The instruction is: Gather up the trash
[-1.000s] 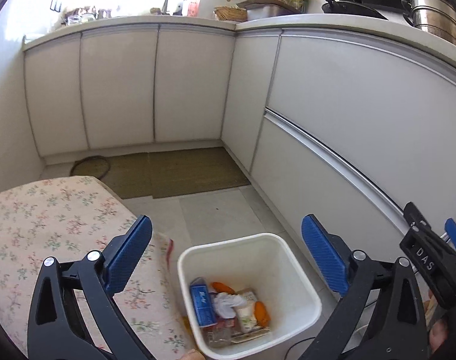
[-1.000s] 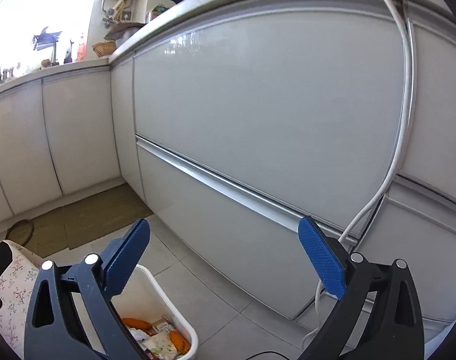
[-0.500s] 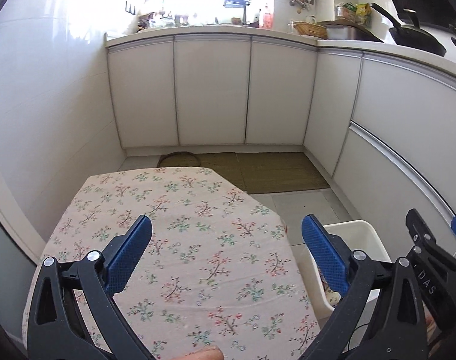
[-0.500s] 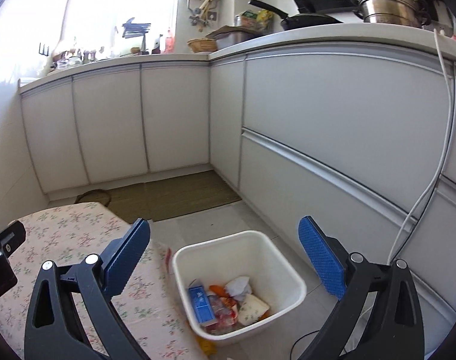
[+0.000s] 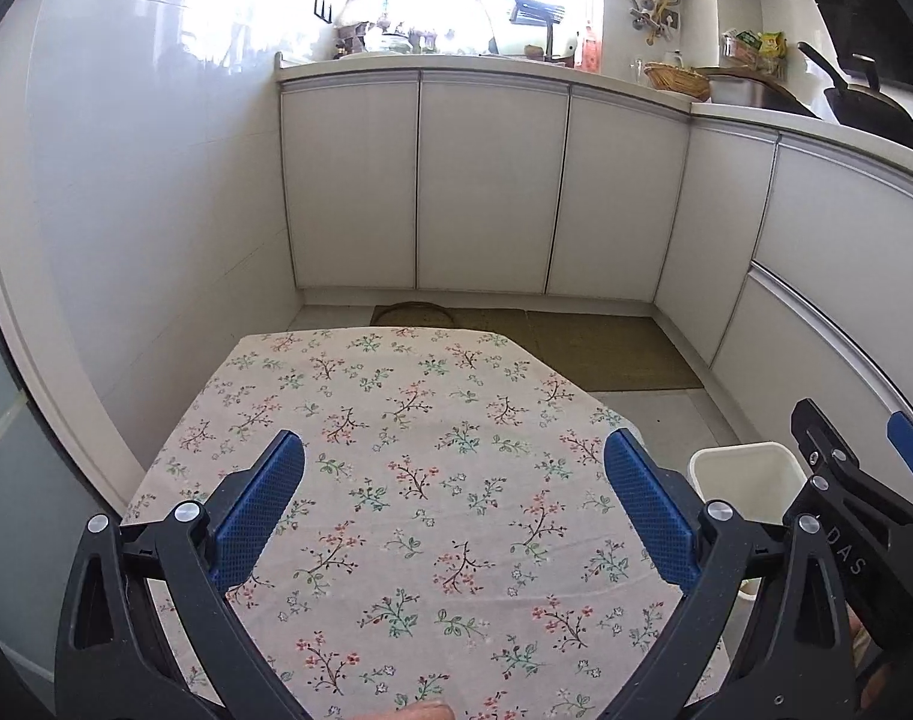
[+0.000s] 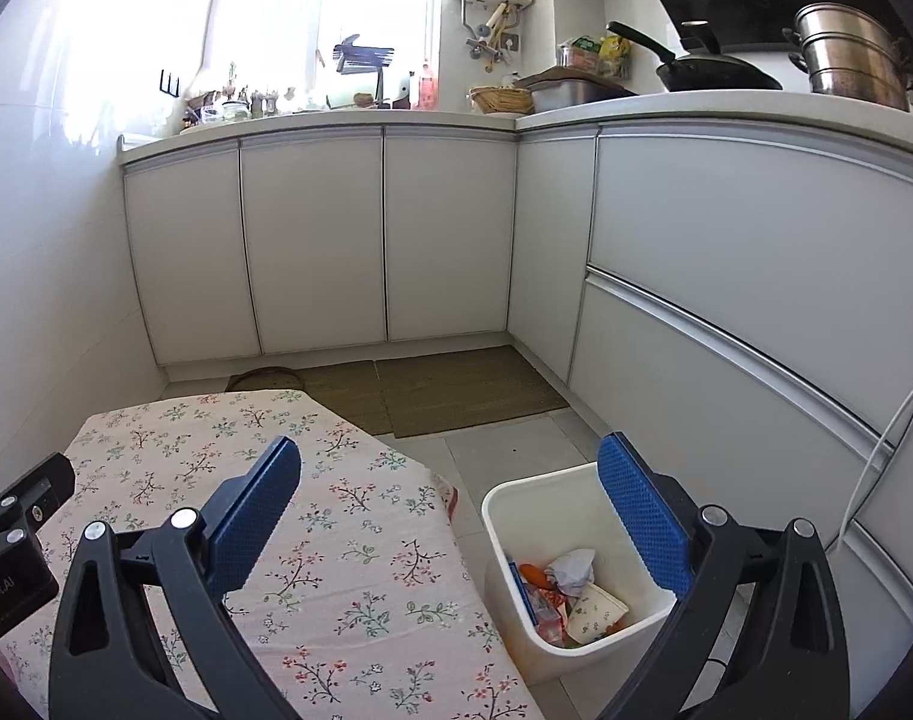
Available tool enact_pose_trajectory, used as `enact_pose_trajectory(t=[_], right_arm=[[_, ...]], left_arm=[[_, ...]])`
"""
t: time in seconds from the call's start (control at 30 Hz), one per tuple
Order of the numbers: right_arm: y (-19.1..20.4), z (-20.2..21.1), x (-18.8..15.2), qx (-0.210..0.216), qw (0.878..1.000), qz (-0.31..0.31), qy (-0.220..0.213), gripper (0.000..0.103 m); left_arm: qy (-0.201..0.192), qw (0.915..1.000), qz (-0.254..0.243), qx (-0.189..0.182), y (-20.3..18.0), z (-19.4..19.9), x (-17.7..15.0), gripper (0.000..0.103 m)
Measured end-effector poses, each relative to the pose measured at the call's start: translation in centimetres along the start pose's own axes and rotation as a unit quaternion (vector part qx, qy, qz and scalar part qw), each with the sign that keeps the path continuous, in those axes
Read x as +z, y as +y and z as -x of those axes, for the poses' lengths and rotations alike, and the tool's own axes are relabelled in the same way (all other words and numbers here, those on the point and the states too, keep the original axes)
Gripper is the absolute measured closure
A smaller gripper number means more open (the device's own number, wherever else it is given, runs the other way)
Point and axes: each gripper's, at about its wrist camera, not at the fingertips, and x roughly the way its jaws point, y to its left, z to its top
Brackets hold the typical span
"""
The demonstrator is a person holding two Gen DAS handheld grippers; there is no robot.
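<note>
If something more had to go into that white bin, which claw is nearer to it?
Probably the right claw: its view shows the white bin just ahead beside the table, trash inside. The left claw faces the floral tablecloth. Both are open and hold nothing.

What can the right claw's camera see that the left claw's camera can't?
Only the right view shows the trash inside the white bin, plus the steel pots and white cable. Only the left view shows the right claw's black body from the side. Both show the flowery tablecloth, floor mats, white cupboards and black pan. Both claws, left too, are open and empty.
</note>
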Motion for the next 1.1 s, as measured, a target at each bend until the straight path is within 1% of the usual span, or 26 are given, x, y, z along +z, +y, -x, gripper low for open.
enact_pose_trajectory(t=[0.2,0.37,0.7,1.1], right_arm=[[0.7,-0.6,-0.4,-0.002,1.0,0.003,0.009,0.007],[0.8,-0.8,-0.4,0.005,1.0,0.0,0.015,0.007],[1.1,-0.7,-0.8,0.007,1.0,0.016,0.009,0.007],[0.9,-1.2,-1.0,0.008,1.0,0.018,0.017,0.007]], left_arm=[[-0.015,0.9998,0.0,0.01,0.5,0.0,0.1,0.007],[0.003,1.0,0.0,0.001,0.7,-0.9,0.2,0.007],[0.015,0.9999,0.004,0.005,1.0,-1.7,0.2,0.007],[0.023,0.9997,0.007,-0.001,0.5,-2.3,0.1,0.007]])
